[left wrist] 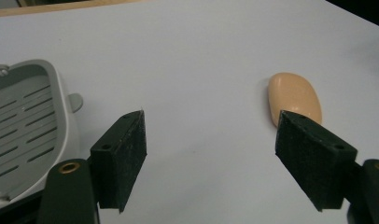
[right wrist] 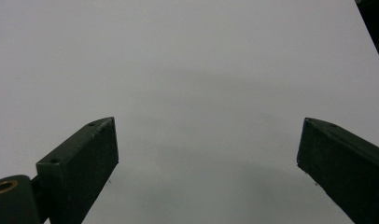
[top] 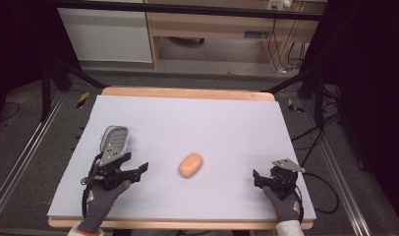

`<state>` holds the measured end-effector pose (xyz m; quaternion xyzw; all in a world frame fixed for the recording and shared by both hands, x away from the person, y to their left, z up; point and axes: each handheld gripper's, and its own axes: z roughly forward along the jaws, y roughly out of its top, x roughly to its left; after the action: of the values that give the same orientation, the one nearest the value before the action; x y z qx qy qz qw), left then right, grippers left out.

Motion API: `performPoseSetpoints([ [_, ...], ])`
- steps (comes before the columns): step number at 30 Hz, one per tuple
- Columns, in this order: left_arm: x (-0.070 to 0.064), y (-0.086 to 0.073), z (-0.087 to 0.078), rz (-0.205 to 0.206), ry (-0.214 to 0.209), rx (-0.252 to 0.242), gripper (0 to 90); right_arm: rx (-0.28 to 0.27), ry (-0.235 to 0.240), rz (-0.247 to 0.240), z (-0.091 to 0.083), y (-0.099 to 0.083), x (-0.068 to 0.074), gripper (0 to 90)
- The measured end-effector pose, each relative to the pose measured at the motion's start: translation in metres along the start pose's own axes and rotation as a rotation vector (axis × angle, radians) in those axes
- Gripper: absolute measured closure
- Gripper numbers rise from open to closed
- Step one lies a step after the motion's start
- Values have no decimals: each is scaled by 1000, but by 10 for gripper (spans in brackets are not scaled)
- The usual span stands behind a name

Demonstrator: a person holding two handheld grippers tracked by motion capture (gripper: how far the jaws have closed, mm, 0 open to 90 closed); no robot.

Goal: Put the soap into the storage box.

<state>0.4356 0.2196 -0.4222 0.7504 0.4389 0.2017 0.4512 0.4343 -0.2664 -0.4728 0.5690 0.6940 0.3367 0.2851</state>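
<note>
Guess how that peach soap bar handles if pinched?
The peach oval soap bar looks rigid, so it probably won't flex. Its smooth rounded surface may slip from the left claw. Lying flat on the white table, it likely slides rather than rolls.

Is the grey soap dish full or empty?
Empty, as far as it shows. The soap dish shows bare slats in the left gripper view, and the soap lies apart on the table.
</note>
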Motion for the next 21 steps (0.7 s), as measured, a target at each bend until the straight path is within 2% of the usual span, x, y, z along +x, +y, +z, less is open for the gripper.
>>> performPoseSetpoints([
  [12, -20, 20, 18, 23, -41, 5, 237, 2, 0, 4, -1, 1, 0, 55],
  [21, -43, 39, 35, 78, -78, 23, 235, 2, 3, 4, -1, 1, 1, 55],
])
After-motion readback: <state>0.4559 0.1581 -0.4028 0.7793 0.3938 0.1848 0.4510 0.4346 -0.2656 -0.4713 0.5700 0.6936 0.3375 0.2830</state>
